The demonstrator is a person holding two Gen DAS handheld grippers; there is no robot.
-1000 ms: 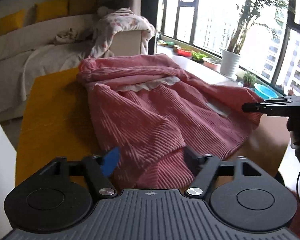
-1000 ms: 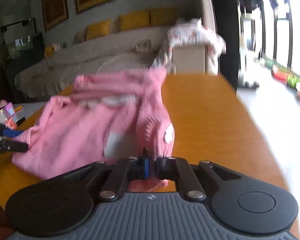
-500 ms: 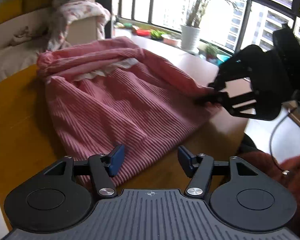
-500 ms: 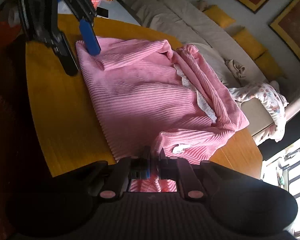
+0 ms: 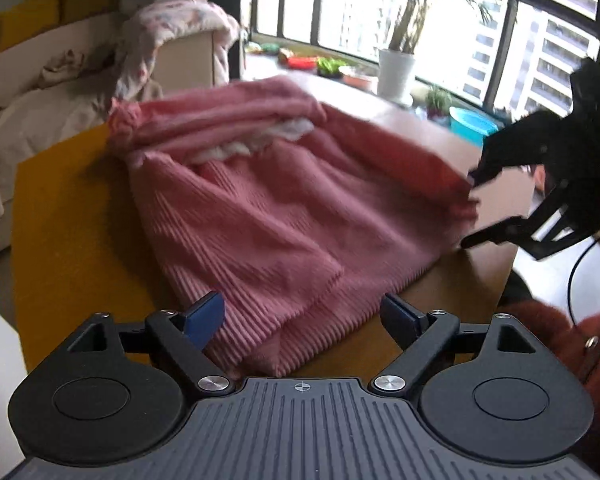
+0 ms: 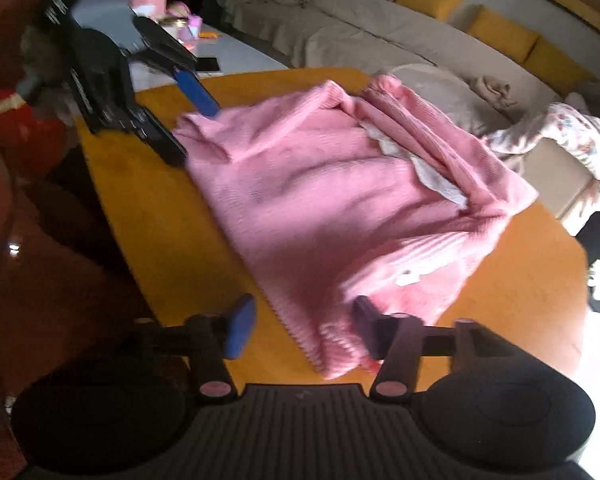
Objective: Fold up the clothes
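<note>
sunlit living room, with a long beige sofa carrying yellow cushions (image 6: 496, 30) along the wall and a white potted plant (image 5: 396, 70) on the window ledge, surrounds the rounded orange-brown wooden desk (image 6: 148, 208) where the work sits. on that desk lies the pink ribbed knit garment with a white lace trim (image 6: 340, 192), spread as one broad, roughly rectangular layer; its far edge is bunched into long rolls where the lace shows, and the corner nearest the right claw is turned up into a soft lump. the left claw (image 5: 302, 316) stands wide, with its blue-padded fingers either side of the near hem and nothing gripped. the right claw (image 6: 302, 326) is also wide, straddling the rumpled corner without pinching it; in the left wrist view its fingers are parted just at the cloth's edge. as a judgement, the garment looks partly gathered rather than neatly folded: the body lies flat, but no compact stack is there, and the far rolls and near corner are loose. this would fit either a garment laid out and smoothed ahead of a fold, or one just let go after a fold across; the pictures do not settle which. a tidy final shape is not yet visible.
</note>
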